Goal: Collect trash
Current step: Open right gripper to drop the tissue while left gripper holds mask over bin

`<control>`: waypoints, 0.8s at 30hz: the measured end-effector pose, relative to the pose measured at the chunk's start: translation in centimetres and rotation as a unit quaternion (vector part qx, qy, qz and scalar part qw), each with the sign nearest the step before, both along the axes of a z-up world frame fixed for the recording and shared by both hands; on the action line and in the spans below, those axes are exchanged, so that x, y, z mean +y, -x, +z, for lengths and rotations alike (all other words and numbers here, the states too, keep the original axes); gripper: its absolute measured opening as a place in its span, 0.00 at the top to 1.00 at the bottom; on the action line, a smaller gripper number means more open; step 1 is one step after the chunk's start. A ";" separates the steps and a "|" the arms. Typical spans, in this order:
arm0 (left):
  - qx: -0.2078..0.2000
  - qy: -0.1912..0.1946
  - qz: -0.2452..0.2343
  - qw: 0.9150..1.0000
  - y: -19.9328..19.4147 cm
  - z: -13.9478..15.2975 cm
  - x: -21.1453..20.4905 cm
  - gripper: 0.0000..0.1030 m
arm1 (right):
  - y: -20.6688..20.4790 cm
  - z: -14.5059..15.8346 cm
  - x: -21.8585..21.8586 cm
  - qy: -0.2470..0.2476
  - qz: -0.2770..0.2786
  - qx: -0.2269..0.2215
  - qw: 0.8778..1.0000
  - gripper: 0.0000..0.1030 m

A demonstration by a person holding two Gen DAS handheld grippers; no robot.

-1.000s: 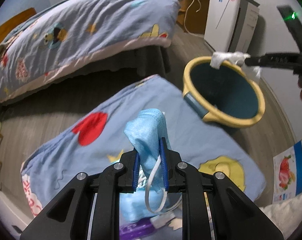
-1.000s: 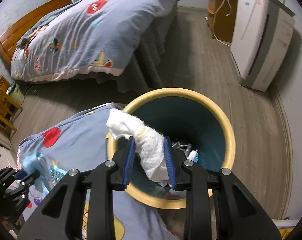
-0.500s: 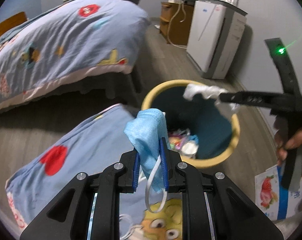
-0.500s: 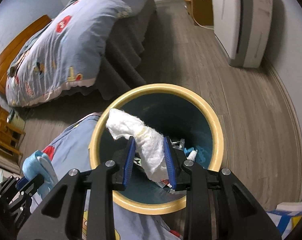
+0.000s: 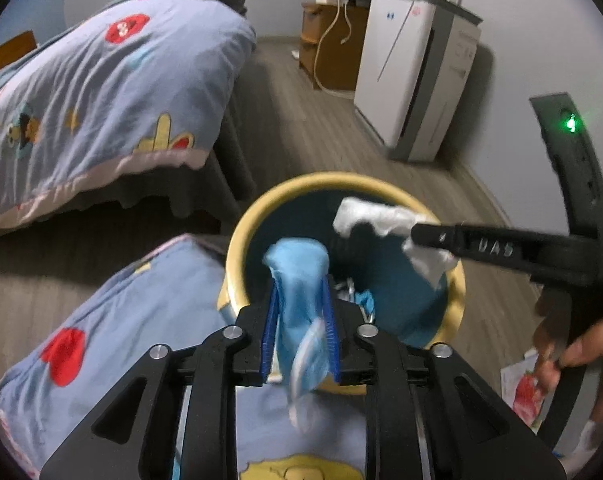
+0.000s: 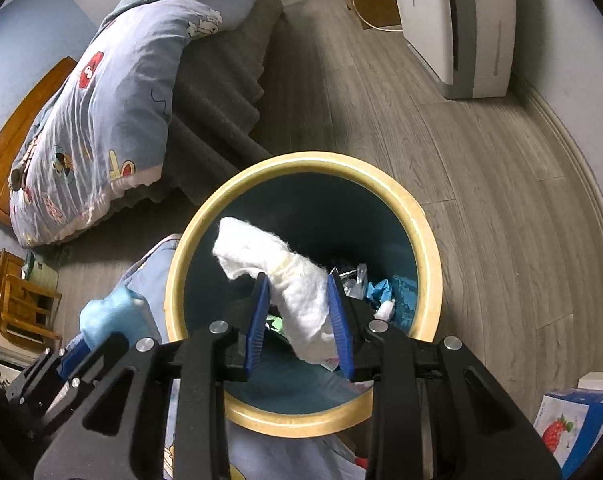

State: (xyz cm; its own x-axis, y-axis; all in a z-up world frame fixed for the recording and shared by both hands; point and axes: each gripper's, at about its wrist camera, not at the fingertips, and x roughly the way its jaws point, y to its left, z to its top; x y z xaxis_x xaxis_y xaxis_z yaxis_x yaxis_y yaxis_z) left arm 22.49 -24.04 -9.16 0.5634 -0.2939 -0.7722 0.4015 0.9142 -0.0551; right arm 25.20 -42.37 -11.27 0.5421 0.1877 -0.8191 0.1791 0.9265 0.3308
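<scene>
Left claw (image 5: pixel 299 332) over the near left rim of the trash bin (image 5: pixel 237 240). Blue pads either side of a blue face mask (image 5: pixel 299 280); jaws look a little parted, the mask blurred between them with its white ear loop hanging below the pads, so cannot tell whether it is gripped. In the right wrist view this claw (image 6: pixel 101 340) sits just outside the bin's left rim, the mask (image 6: pixel 105 316) bunched at its tip.

Bin: yellow rim (image 6: pixel 429 240), dark teal inside, standing on wood floor (image 6: pixel 481 152) against a blue cartoon-print quilt (image 5: pixel 113 320). Wrappers and blue scraps (image 6: pixel 377 288) lie at the bottom.

Right claw (image 6: pixel 297 312) above the bin mouth, jaws narrow, clamped on a wad of white tissue (image 6: pixel 285 276) that sticks out past the fingertips. Left wrist view shows the same tissue (image 5: pixel 381 216) over the far right rim.

Bed (image 5: pixel 101 92) at left, white air purifier (image 5: pixel 413 80) at right rear.
</scene>
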 end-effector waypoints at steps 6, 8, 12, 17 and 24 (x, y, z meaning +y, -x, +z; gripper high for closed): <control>-0.005 0.005 0.002 1.000 0.0 -0.1 0.0 0.49 | 0.0 0.2 -0.4 0.001 -0.015 -0.005 1.000 0.46; -0.002 0.007 0.005 1.000 0.0 -0.3 0.1 0.37 | 0.0 0.2 -0.5 0.003 -0.018 -0.005 1.000 0.36; -0.009 -0.002 0.016 1.000 0.3 -0.6 0.7 0.19 | 0.1 0.4 -0.5 0.006 -0.026 -0.007 1.000 0.11; -0.017 -0.019 0.036 0.999 0.8 -0.8 1.8 0.07 | 0.1 0.5 -0.1 0.037 -0.027 0.004 0.999 0.06; -0.012 -0.037 0.047 0.998 1.9 -0.7 3.6 0.06 | 0.7 1.6 0.2 0.057 -0.033 0.006 0.998 0.06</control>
